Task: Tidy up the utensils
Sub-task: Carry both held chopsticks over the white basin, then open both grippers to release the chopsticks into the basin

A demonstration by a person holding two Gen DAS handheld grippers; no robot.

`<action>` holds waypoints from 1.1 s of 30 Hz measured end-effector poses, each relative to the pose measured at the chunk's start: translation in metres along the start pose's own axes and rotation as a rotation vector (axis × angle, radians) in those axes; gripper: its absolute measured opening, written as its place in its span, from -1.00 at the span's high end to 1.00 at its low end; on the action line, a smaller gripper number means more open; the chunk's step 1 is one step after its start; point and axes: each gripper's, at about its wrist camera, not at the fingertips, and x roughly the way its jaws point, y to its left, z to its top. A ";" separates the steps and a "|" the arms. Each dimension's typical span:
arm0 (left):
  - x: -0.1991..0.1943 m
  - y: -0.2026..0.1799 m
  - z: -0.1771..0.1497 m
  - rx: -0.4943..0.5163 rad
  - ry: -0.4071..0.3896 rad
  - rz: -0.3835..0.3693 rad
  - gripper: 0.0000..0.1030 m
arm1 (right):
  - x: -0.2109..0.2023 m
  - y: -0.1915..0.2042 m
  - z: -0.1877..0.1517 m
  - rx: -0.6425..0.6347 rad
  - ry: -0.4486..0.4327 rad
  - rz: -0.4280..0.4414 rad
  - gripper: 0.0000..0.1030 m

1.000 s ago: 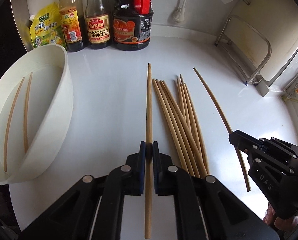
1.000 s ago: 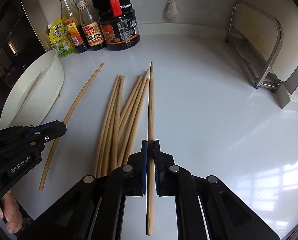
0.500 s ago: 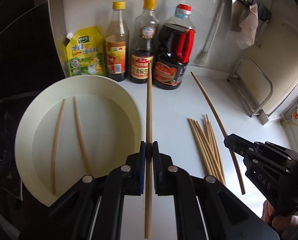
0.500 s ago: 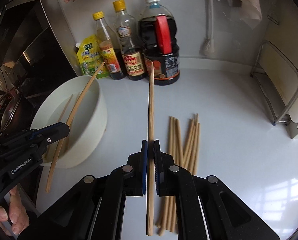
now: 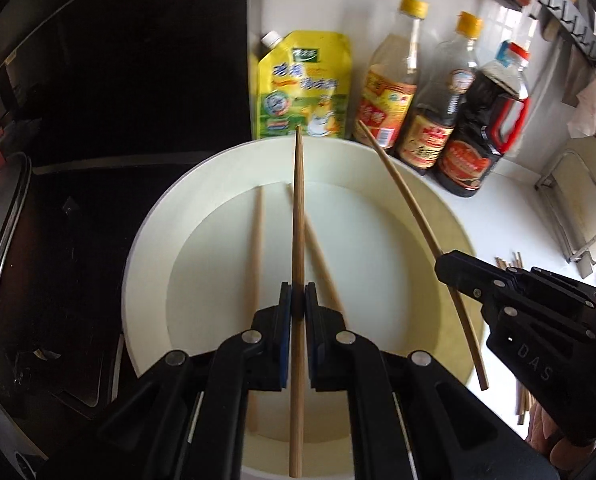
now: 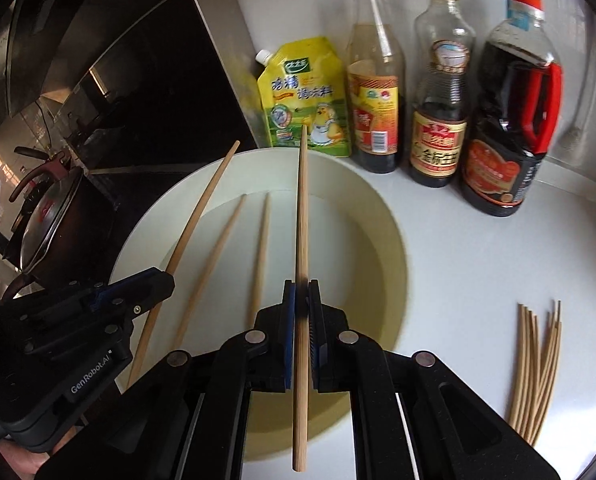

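Both grippers hover above a white round basin (image 5: pixel 154 216) (image 6: pixel 394 240), each shut on one wooden chopstick. My left gripper (image 5: pixel 297 300) pinches a chopstick (image 5: pixel 298 208) that points toward the far rim. In the left wrist view my right gripper (image 5: pixel 446 266) shows at the right with its chopstick (image 5: pixel 414 216) slanting over the basin. My right gripper (image 6: pixel 301 296) grips its chopstick (image 6: pixel 303 208); the left gripper (image 6: pixel 162 280) and its chopstick (image 6: pixel 202 216) appear at the left there. Two chopsticks (image 5: pixel 258 248) (image 6: pixel 260 248) lie on the basin floor.
A bundle of several loose chopsticks (image 6: pixel 538 368) lies on the white counter at the right. A yellow seasoning pouch (image 6: pixel 306 96) and three sauce bottles (image 6: pixel 438 80) stand behind the basin. A dark stove with a lidded pot (image 6: pixel 46 224) is at the left; a metal rack (image 5: pixel 578 208) at the far right.
Both grippers carried their chopsticks left from the counter by the loose bundle to above the basin. The basin now fills the middle of both views, and the bundle has slid to the right edge.
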 end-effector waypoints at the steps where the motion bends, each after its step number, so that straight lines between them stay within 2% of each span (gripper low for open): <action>1: 0.004 0.004 0.000 -0.004 0.006 0.003 0.85 | 0.007 0.003 0.002 0.002 0.015 0.002 0.88; 8: 0.027 0.018 -0.002 -0.015 0.042 0.005 0.85 | 0.037 0.012 0.004 0.001 0.086 -0.010 0.88; 16: 0.044 0.024 -0.005 -0.038 0.089 -0.002 0.85 | 0.048 0.005 0.003 0.019 0.135 -0.020 0.88; 24: 0.047 0.028 -0.005 -0.054 0.102 -0.004 0.85 | 0.047 0.005 0.002 0.021 0.135 -0.027 0.87; 28: 0.043 0.032 -0.004 -0.072 0.087 -0.008 0.63 | 0.045 0.003 0.003 0.024 0.123 -0.032 0.75; 33: 0.035 0.035 -0.004 -0.078 0.076 -0.003 0.62 | 0.038 0.002 0.002 0.027 0.107 -0.033 0.75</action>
